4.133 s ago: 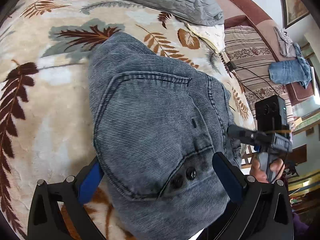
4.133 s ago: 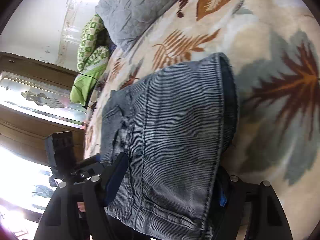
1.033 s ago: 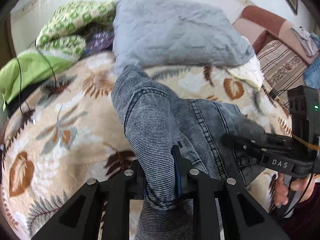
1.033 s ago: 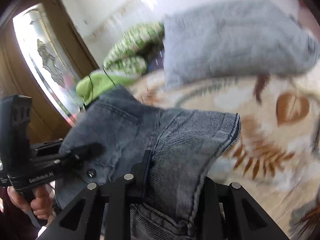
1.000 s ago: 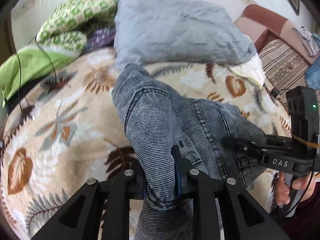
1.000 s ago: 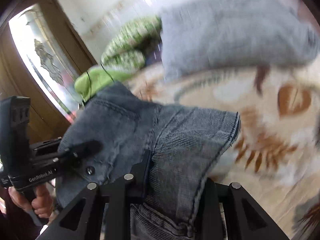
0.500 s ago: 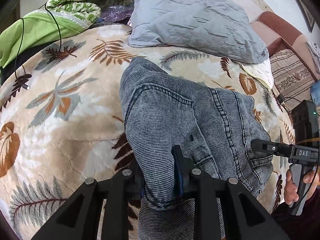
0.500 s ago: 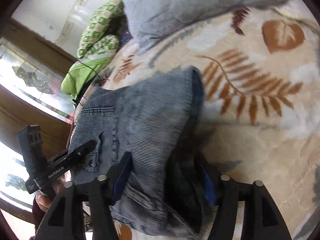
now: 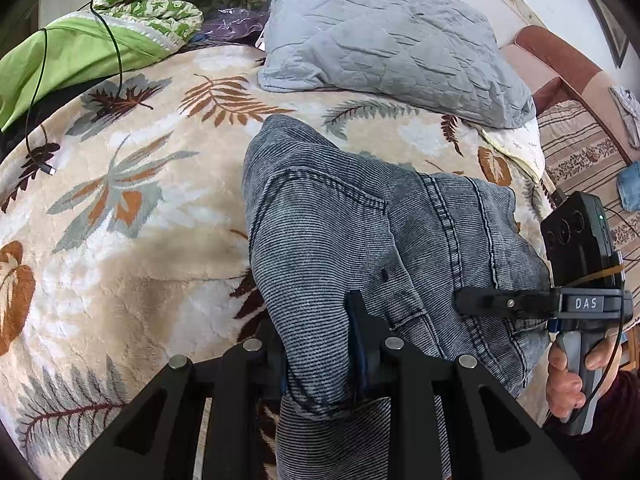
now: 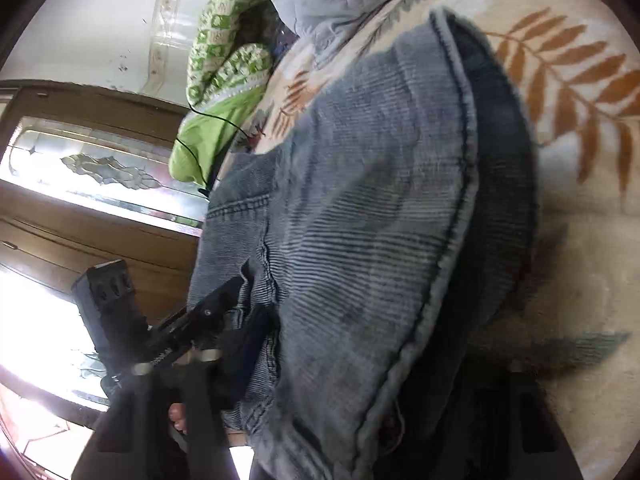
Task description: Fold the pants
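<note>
The blue-grey denim pants (image 9: 344, 240) lie bunched and folded on the leaf-patterned blanket (image 9: 120, 220). My left gripper (image 9: 320, 344) is shut on a fold of the pants at their near edge. My right gripper (image 10: 360, 364) is open, its fingers wide on either side of the pants (image 10: 380, 220), which fill the blurred right wrist view. The right gripper also shows at the right of the left wrist view (image 9: 520, 304), its finger resting against the pants. The left gripper shows in the right wrist view (image 10: 192, 320).
A grey quilted pillow (image 9: 380, 32) lies at the back of the bed. A green blanket (image 9: 80, 40) with a black cable (image 9: 36, 120) sits at the back left. A striped sofa (image 9: 580, 152) with clothes stands to the right. A wooden door (image 10: 80, 200) is at left.
The right gripper has opened and let go of the pants, and has swung low beside them. The left gripper stays shut on its fold; the pants have sunk onto the blanket.
</note>
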`<move>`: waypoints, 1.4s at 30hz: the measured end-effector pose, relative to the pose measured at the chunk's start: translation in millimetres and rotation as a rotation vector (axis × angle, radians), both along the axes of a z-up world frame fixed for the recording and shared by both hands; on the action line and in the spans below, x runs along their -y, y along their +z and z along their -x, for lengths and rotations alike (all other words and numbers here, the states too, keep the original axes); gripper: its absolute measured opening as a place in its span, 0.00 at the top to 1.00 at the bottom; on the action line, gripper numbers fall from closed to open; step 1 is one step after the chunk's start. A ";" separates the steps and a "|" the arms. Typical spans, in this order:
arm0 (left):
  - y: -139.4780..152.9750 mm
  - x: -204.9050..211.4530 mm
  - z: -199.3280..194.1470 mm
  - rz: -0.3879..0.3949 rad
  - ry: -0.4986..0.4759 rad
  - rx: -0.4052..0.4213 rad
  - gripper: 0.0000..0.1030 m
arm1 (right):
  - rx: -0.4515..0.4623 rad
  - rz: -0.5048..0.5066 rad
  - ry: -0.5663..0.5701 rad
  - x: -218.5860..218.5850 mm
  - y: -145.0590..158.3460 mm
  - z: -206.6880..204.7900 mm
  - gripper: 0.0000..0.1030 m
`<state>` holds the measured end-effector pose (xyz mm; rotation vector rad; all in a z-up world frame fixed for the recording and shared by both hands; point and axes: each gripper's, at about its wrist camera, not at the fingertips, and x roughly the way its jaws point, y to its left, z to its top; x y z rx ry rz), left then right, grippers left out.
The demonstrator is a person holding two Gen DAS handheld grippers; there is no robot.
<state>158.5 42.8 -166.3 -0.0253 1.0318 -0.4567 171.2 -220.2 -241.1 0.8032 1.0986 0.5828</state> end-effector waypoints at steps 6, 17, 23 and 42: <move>19.5 7.9 2.8 -0.020 0.009 0.056 0.75 | 0.148 0.150 -0.022 -13.2 37.2 12.6 0.68; 61.5 48.1 -15.7 -0.059 0.000 0.189 0.75 | 0.348 0.232 -0.133 8.5 79.4 11.5 0.68; 66.4 75.6 -27.6 -0.117 -0.011 0.232 0.75 | 0.352 0.226 -0.182 21.6 77.8 -1.4 0.68; 48.3 79.4 -57.9 -0.121 0.008 0.208 0.75 | 0.346 0.249 -0.217 43.8 88.4 -26.4 0.68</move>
